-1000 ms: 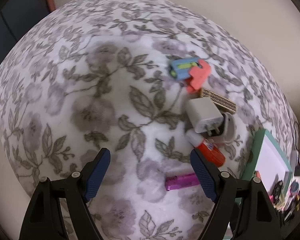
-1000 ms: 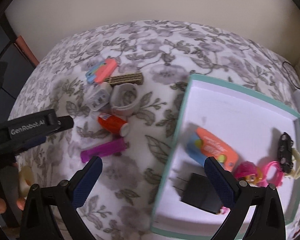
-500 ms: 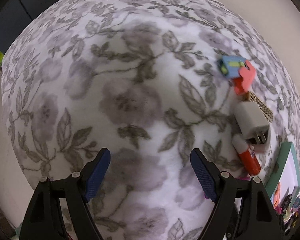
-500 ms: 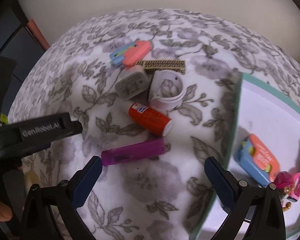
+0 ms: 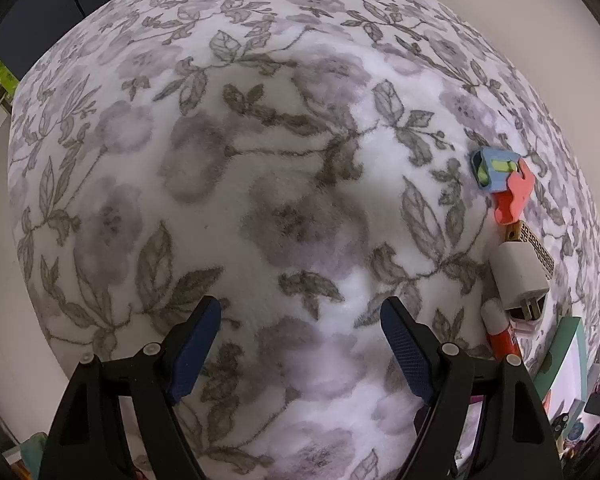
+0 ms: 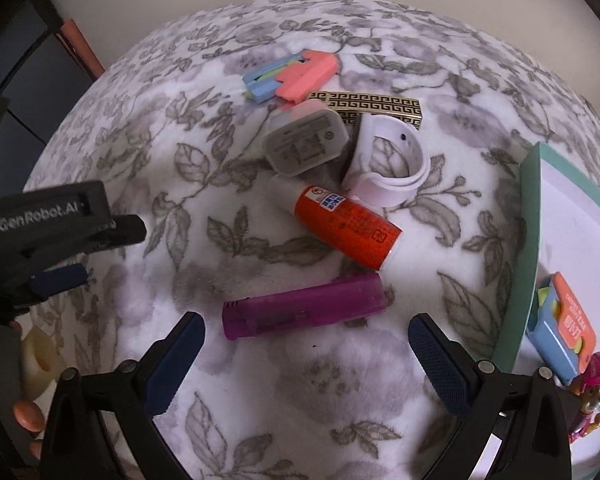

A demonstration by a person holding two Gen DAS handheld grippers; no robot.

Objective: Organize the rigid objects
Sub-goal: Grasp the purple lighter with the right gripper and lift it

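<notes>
Purple lighter [image 6: 304, 306] just ahead of right gripper [image 6: 306, 344], between its wide-open, empty fingers [image 6: 178, 354]. Approach step, probably. Next: lower, close across lighter's body, carry to tray [image 6: 530, 216].

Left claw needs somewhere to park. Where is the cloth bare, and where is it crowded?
Bare: the wide stretch of cloth under the left claw, left of the charger. Also the strip between lighter and right claw. Crowded: charger, glue stick, strap and clips beside the tray.
</notes>
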